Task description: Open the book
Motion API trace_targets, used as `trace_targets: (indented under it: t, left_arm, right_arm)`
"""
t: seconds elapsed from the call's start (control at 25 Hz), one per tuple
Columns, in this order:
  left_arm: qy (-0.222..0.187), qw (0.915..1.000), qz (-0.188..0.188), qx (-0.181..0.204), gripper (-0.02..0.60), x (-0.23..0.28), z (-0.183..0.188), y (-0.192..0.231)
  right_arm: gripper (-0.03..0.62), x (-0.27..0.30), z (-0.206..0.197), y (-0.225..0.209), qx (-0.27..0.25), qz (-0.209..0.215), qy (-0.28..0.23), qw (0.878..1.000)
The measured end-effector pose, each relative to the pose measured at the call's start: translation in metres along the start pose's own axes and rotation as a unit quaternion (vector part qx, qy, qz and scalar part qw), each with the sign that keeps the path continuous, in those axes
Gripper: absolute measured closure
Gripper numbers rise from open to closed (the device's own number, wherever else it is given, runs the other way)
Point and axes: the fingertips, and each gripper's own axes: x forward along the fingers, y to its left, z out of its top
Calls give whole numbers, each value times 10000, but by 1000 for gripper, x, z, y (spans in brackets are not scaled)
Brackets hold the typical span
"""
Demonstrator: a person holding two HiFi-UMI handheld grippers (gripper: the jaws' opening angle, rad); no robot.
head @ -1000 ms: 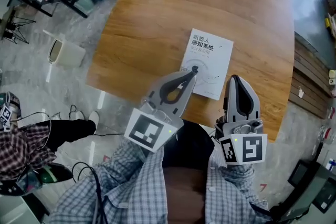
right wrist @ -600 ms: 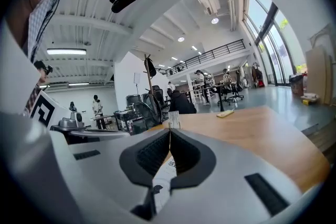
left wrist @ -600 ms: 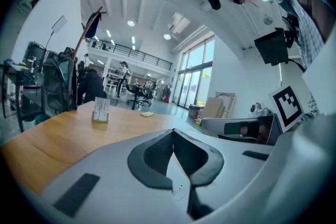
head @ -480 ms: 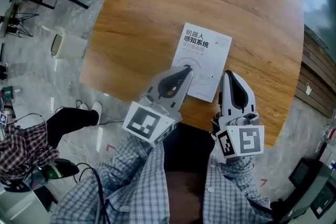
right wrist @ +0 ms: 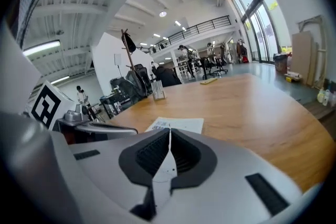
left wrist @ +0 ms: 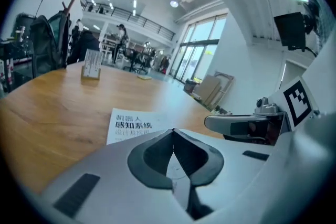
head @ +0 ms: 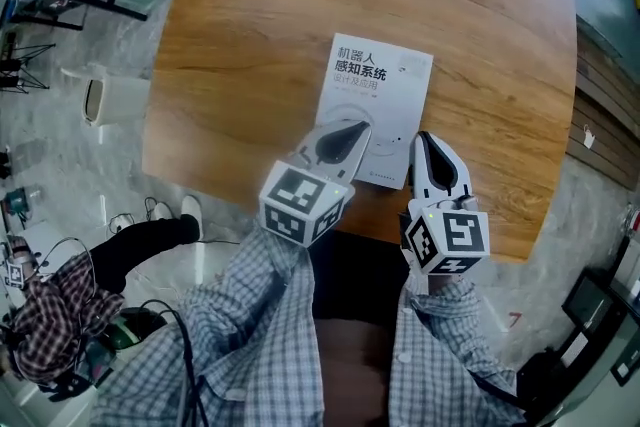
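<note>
Head view: rounded wood-grain bench [head: 250, 65], glossy finish. A thin white book [head: 385, 95] with dark print on its cover lies closed and flat near the bench's near edge. Left tongs [head: 362, 126], a smooth grey tapered shell, sit over the book's near-left part; can't tell if they touch it. Right tongs [head: 420, 137], same shape, are at the book's near-right corner. Checked sleeves [head: 250, 335] below.

Left gripper view: tongs pinched to a point, dark pads meeting at the tip, nothing between them. White cover shows just past the tip, with the right tongs close on the right.

Right gripper view: tongs tips pressed together, ribbed dark pads, nothing gripped. Book flat just ahead, wood beyond.
</note>
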Motion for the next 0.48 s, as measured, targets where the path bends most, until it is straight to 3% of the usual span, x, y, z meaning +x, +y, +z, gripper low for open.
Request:
trace_targets:
  t: [0.32, 0.48]
  left_arm:
    - [1165, 9929, -51, -249, 574, 29, -53, 6]
    - [1506, 9882, -101, -252, 574, 38, -65, 3]
  right_arm:
    - [571, 15, -59, -17, 255, -319, 1157, 9924]
    - [538, 17, -75, -23, 657, -229, 1488, 9864]
